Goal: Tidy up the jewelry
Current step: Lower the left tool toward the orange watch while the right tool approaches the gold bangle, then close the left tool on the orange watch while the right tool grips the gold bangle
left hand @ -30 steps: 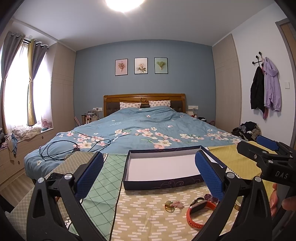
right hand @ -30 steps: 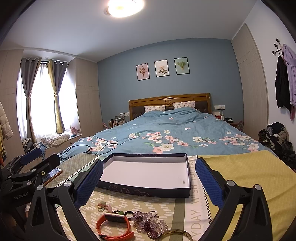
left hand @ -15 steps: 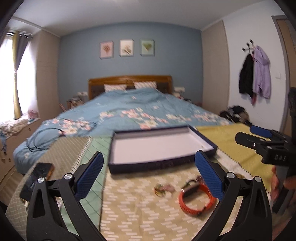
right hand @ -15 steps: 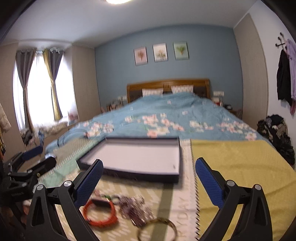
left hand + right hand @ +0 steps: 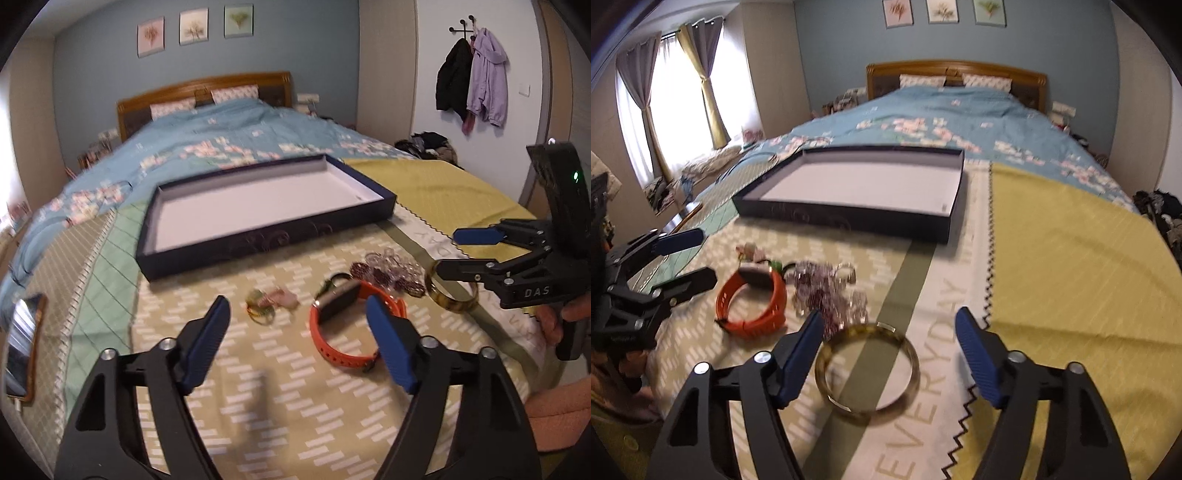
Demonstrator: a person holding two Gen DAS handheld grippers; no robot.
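Note:
An empty dark blue box with a white floor (image 5: 258,206) (image 5: 864,188) lies on the patterned cloth. In front of it lie an orange wristband watch (image 5: 347,321) (image 5: 753,302), a small pink and green trinket (image 5: 269,302) (image 5: 750,253), a heap of purple bead bracelets (image 5: 388,269) (image 5: 827,295) and an amber bangle (image 5: 450,295) (image 5: 866,369). My left gripper (image 5: 299,339) is open, low over the cloth, its right finger over the watch. My right gripper (image 5: 890,354) is open, with the bangle lying between its fingers.
A phone (image 5: 22,347) lies on the cloth at the far left. A yellow cloth (image 5: 1071,266) covers the right side. The blue flowered bed (image 5: 229,136) lies behind the box. Clothes hang on the right wall (image 5: 472,74).
Both grippers have tilted down and moved forward toward the jewelry. The left one now hangs over the watch and the right one straddles the bangle. Both stay open.

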